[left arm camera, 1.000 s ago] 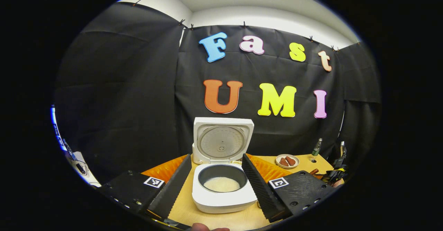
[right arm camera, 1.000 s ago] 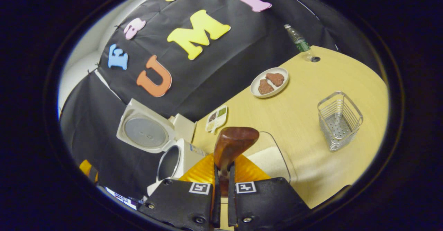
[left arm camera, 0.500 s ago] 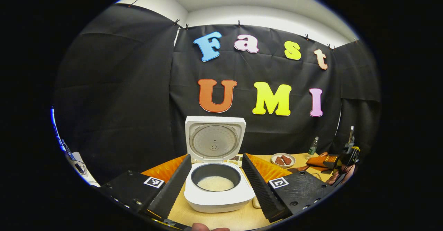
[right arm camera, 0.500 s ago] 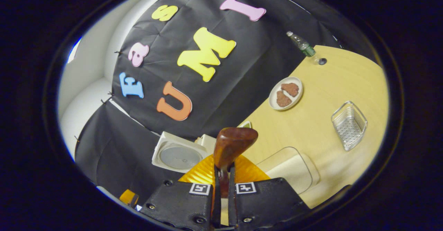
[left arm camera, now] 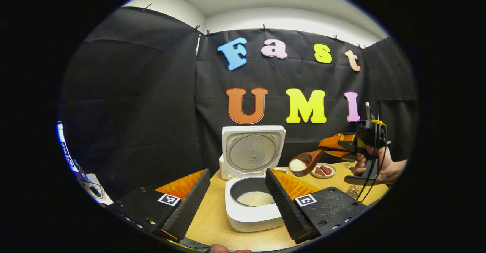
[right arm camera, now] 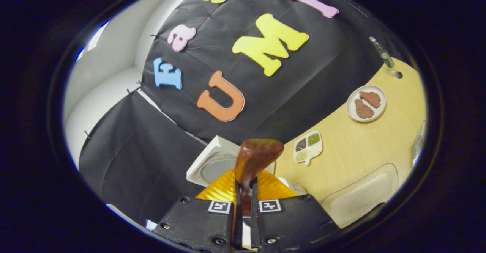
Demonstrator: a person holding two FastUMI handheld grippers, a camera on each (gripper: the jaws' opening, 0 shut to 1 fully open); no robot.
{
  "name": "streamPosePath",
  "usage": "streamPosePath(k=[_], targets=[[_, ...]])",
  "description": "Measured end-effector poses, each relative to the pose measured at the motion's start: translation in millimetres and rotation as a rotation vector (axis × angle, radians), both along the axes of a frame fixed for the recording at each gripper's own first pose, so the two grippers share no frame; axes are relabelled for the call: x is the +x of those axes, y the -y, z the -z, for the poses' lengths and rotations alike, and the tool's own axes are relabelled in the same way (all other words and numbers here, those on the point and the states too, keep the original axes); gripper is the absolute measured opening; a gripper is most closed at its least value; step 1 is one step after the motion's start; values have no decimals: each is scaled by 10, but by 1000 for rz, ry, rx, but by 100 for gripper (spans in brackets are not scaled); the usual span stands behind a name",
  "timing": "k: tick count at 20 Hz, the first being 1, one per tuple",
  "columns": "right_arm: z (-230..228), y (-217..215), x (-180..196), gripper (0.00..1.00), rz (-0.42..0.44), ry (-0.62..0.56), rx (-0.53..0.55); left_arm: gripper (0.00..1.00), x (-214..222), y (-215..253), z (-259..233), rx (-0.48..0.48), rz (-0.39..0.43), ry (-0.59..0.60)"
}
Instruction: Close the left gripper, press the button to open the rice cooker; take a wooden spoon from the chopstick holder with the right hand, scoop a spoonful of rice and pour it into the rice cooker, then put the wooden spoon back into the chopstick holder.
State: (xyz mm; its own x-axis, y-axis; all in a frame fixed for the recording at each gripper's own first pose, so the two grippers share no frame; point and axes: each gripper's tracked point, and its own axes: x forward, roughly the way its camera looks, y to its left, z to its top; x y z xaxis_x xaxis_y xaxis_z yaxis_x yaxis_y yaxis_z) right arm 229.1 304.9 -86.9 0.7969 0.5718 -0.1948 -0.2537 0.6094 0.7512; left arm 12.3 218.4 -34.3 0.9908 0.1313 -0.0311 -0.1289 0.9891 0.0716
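Carrying a heap of white rice, the wooden spoon [left arm camera: 303,162] hangs in the air to the right of the rice cooker [left arm camera: 253,203] and above its rim, bowl end pointing left toward the pot, handle running back and to the right into your right tongs [left arm camera: 328,146]. Those tongs are clamped narrow on the handle; in the right gripper view the glossy brown spoon [right arm camera: 255,158] rises straight out between them. Your next move, by the look of it, is leftward and down, then a tilt over the dark inner pot, where pale rice already lies. The cooker is smooth white plastic, its lid [left arm camera: 253,150] standing upright with a round metal liner. Your left tongs [left arm camera: 237,192] stand wide apart, ribbed fingers flanking the cooker, gripping nothing. Beyond, on the pale wooden desk [right arm camera: 353,146], sit a plate of brown pieces [right arm camera: 366,103] and a small divided dish [right arm camera: 308,146].
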Motion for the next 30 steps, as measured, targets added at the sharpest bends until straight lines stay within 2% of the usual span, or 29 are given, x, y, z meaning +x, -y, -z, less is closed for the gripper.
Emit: streamPosePath(k=[5,11,23,30], targets=[[194,-551,256,13,-19,40,-174,94,-90,-420,45,-29,-63,7],[351,-943,411,13,-72,164,-439,94,-176,-656,155,-31,-79,-4],[254,-1395,237,13,-204,416,-732,94,-181,-716,188,-62,-100,3],[7,-1597,-75,13,-274,685,-923,94,-197,-710,157,-71,-89,3]])
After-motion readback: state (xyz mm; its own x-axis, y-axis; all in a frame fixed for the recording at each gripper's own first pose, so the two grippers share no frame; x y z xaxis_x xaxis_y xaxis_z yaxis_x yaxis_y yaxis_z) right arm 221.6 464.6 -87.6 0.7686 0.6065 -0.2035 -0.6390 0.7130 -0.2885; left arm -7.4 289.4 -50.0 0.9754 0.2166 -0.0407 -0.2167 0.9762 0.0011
